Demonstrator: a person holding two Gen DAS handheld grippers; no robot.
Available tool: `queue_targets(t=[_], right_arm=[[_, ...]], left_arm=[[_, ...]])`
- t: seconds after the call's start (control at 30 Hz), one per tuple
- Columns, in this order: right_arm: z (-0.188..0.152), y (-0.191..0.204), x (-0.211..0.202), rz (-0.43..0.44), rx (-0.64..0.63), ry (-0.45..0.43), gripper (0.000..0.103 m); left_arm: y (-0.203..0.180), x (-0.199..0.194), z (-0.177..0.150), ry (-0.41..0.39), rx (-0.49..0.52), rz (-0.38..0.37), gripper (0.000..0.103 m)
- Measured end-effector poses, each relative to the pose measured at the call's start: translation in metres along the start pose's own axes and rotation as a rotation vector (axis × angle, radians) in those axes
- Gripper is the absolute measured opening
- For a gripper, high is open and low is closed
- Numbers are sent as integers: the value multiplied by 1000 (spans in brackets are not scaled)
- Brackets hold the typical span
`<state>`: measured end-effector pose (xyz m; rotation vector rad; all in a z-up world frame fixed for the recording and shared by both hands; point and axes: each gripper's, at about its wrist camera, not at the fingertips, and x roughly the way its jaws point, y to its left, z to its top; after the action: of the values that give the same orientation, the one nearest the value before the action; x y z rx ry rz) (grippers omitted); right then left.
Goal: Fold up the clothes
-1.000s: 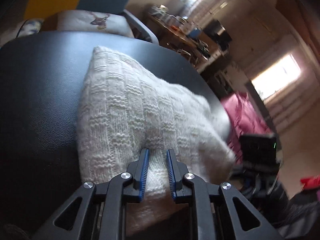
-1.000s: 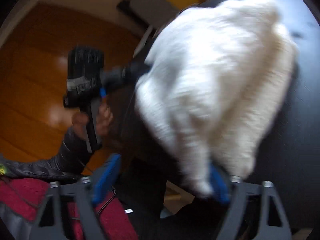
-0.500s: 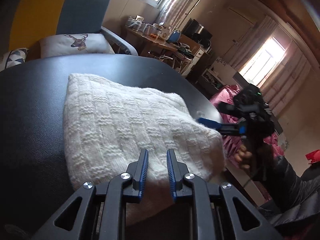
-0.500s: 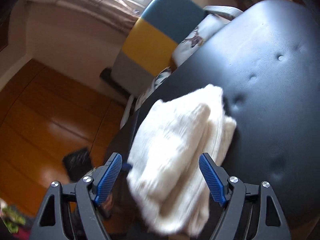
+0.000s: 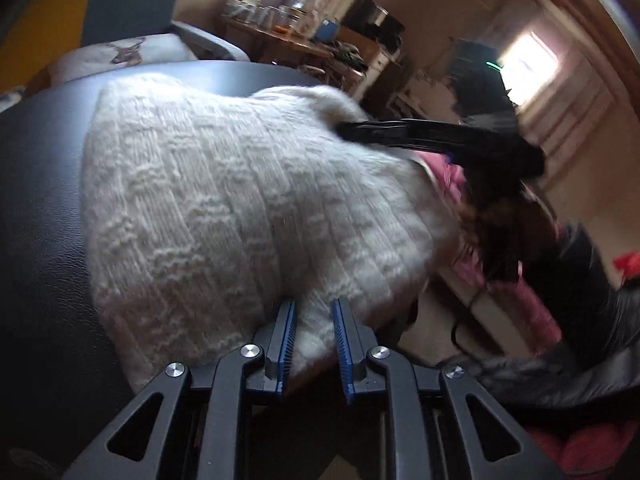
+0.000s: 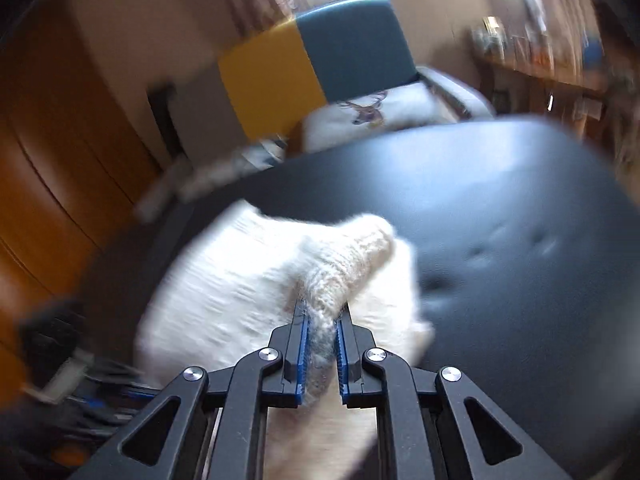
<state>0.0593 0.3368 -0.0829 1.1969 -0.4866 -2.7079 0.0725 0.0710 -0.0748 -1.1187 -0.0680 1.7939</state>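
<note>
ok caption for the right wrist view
Right gripper pinching a fold of white knit sweater on the black table.

The right gripper (image 6: 322, 334), open half a second ago, has now clamped the white sweater's (image 6: 256, 288) edge.

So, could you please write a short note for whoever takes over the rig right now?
Left gripper: shut on the near edge of the white sweater.
Right gripper: shut on a bunched corner of the sweater.
The sweater lies partly folded on the black table, near its edge.
Done: at least one fold, both grips set.
Left: finish the fold, lay it flat, release.
</note>
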Motion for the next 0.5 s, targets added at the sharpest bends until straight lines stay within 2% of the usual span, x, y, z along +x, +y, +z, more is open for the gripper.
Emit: queue_targets(t=[0.2, 0.3, 0.33, 0.5], right_arm=[[-21, -38, 28, 29, 110, 68, 14], [-17, -45, 20, 67, 131, 47, 21], [-14, -46, 15, 79, 136, 35, 24], [1, -30, -12, 75, 48, -17, 25]], left_arm=[[-11, -5, -5, 42, 33, -36, 18], [-16, -8, -8, 63, 49, -54, 18], [-18, -11, -6, 55, 50, -63, 19], [-18, -23, 5, -18, 54, -49, 19]])
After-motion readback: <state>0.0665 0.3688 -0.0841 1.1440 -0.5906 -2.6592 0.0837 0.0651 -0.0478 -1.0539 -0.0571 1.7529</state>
